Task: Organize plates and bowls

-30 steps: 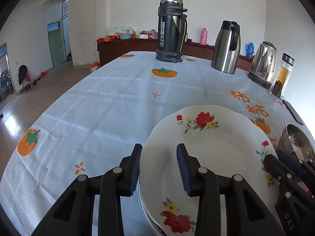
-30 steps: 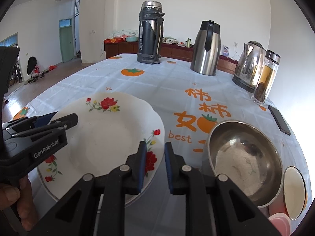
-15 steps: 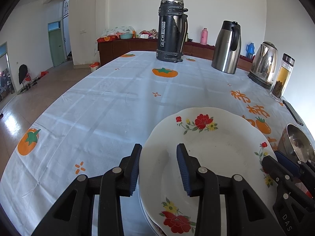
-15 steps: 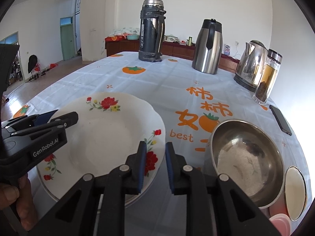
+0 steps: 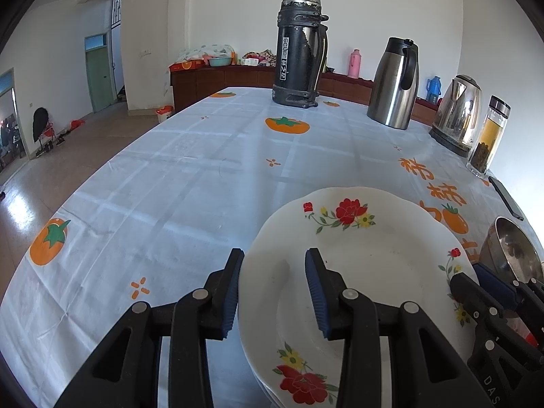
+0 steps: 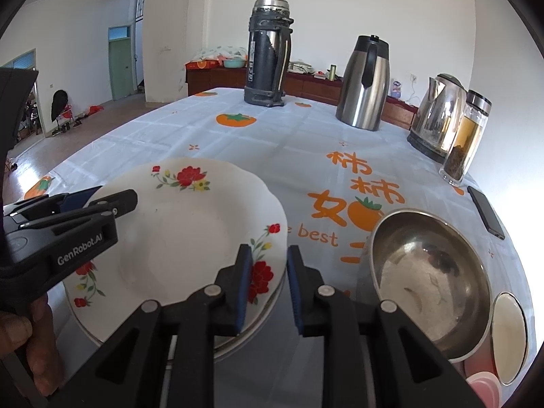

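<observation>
A white plate with red flowers [image 5: 367, 265] tops a short stack of plates near the table's front edge; it also shows in the right wrist view [image 6: 190, 231]. My left gripper [image 5: 273, 285] is open, its jaws straddling the plate's left rim. My right gripper [image 6: 269, 285] is open with a narrow gap, its jaws astride the plate's right rim. A steel bowl [image 6: 428, 278] stands right of the plates, resting on other dishes. A small white bowl [image 6: 510, 336] and a pink dish [image 6: 484, 386] lie at far right.
On the persimmon-print tablecloth [image 5: 190, 176] stand a tall black thermos [image 5: 301, 51], a steel carafe [image 5: 396, 85], an electric kettle [image 5: 457, 115] and a glass tea bottle [image 5: 488, 136] at the back right. A phone [image 6: 486, 212] lies near the right edge.
Both grippers have stayed at the plate's rims with almost no motion. The right gripper's jaws have opened slightly wider.
</observation>
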Motion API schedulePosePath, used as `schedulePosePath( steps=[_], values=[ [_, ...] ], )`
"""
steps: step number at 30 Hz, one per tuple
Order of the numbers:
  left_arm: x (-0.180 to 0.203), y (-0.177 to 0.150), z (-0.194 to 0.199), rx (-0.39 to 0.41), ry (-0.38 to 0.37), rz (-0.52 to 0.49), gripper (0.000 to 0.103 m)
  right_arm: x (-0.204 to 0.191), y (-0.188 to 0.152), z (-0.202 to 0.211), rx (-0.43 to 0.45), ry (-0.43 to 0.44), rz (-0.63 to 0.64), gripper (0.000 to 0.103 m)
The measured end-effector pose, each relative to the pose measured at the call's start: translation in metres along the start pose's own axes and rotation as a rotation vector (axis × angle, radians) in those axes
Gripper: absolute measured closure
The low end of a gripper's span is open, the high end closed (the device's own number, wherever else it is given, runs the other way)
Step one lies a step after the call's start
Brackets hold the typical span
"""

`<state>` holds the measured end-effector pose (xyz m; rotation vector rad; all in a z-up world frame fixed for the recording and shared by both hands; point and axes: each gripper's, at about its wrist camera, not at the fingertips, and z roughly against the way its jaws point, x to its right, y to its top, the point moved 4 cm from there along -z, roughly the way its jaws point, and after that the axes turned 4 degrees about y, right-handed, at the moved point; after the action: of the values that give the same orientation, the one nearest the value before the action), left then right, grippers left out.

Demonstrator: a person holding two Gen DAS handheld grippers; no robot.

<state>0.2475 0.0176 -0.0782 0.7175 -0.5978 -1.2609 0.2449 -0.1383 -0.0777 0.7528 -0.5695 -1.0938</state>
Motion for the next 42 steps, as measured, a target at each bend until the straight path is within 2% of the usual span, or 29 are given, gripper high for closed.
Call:
schedulePosePath(
  steps=[22,26,29,34,36,39,42],
  values=[
    [-0.001,0.0,0.002,-0.001,-0.011,0.01,0.064,-0.002,0.0,0.0,-0.001,0.0,0.01,0.079],
    [0.003,0.0,0.002,-0.003,-0.027,-0.006,0.051,-0.004,0.0,0.0,-0.001,0.011,0.013,0.075],
    [0.006,0.0,0.002,-0.005,-0.036,-0.019,0.046,-0.007,0.0,0.0,-0.003,0.009,0.025,0.072],
    [0.007,0.0,0.001,-0.004,-0.038,-0.021,0.044,-0.007,0.0,0.0,-0.003,0.015,0.026,0.072],
    [0.007,0.0,-0.001,-0.009,-0.036,-0.021,0.036,-0.006,0.0,0.0,-0.002,0.021,0.025,0.072],
    [0.008,0.001,-0.001,-0.008,-0.035,-0.022,0.031,-0.008,0.0,-0.001,-0.003,0.04,0.034,0.061],
    [0.005,0.001,-0.001,-0.008,-0.027,-0.01,0.027,-0.014,0.001,0.002,0.009,0.047,0.065,0.057]
  ],
)
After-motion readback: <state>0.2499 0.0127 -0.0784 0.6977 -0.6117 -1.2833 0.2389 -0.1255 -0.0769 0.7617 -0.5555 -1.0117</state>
